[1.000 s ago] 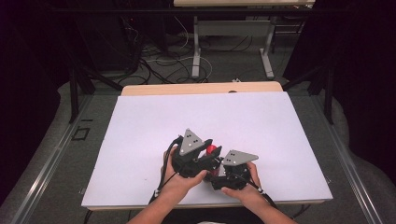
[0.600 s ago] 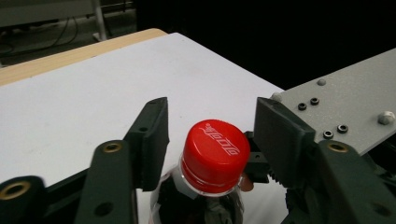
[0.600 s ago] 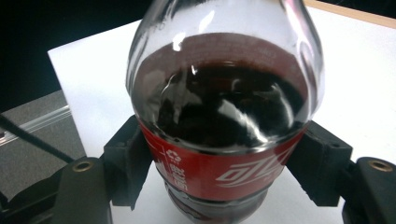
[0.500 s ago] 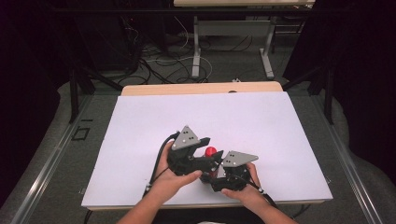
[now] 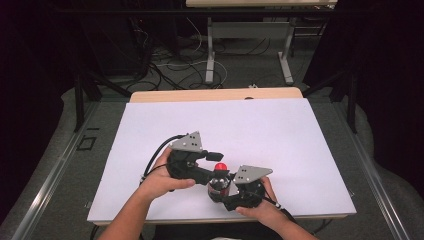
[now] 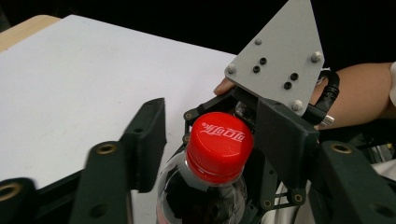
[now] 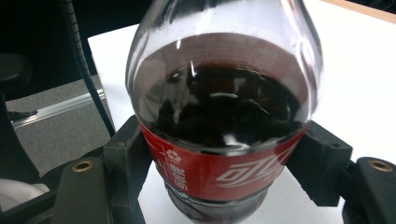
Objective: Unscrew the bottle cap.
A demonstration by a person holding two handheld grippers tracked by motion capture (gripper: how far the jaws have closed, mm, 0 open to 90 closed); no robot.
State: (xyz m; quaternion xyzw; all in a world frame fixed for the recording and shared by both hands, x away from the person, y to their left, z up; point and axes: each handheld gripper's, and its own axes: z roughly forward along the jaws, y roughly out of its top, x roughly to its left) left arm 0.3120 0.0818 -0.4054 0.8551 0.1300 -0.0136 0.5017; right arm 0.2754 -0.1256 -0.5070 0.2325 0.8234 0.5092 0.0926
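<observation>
A small cola bottle (image 7: 223, 93) with dark drink and a red label stands upright on the white table (image 5: 240, 130) near its front edge. My right gripper (image 7: 224, 175) is shut on the bottle's body at the label, one jaw on each side. The bottle's red cap (image 6: 219, 143) sits between the jaws of my left gripper (image 6: 211, 140), which stands open astride it, with a small gap on each side. In the high view the left gripper (image 5: 209, 172) reaches in from the left toward the cap (image 5: 219, 168), and the right gripper (image 5: 222, 192) holds from the front.
The right gripper's grey three-cornered plate (image 6: 280, 56) and the person's hand rise just behind the cap. A wooden strip (image 5: 215, 95) borders the table's far edge. Beyond it are table legs (image 5: 210, 50) and cables on the floor.
The left gripper has drawn a little to the left and back, so the red cap now shows clear of it. The right gripper and the bottle have stayed put.
</observation>
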